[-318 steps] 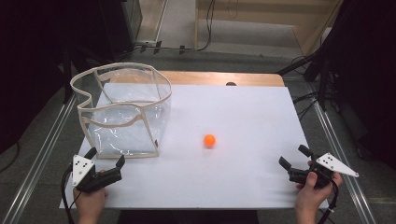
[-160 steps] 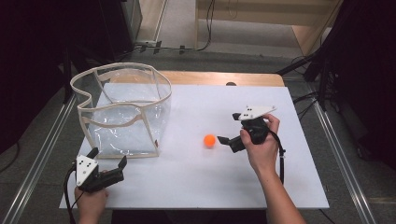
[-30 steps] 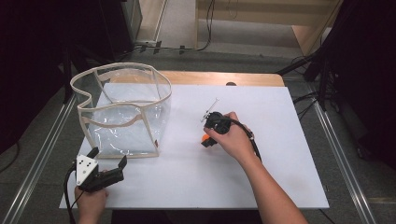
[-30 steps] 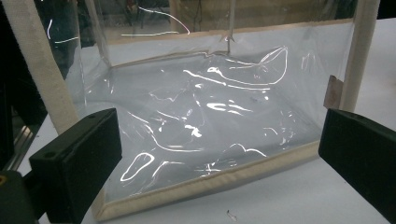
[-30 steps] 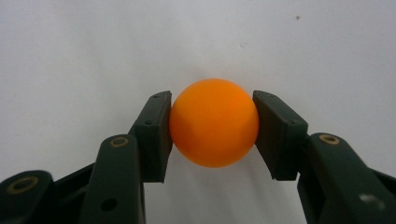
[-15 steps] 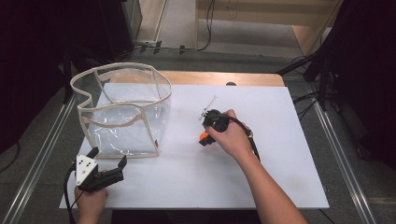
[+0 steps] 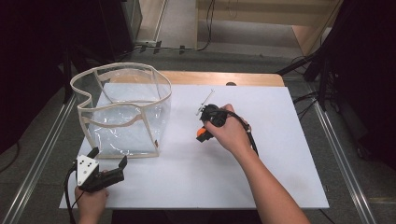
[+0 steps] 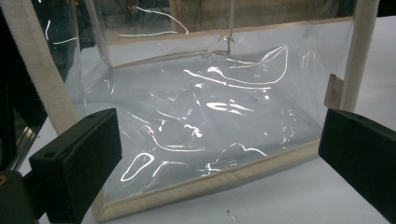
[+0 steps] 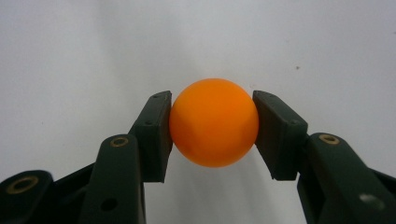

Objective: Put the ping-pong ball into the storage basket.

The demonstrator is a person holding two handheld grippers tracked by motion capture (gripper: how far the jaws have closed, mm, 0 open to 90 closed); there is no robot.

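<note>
The small orange plastic ball sat clamped between the right gripper's jaws just above mid-table, the clear plastic basket with cream fabric trim lying to its left (likely its destination). The left gripper rested wide apart, empty, beside that basket.

From the high view the person's hand covers most of the right gripper, so just a sliver of the orange ball peeks out. Left gripper view crops the clear bag's top off.
</note>
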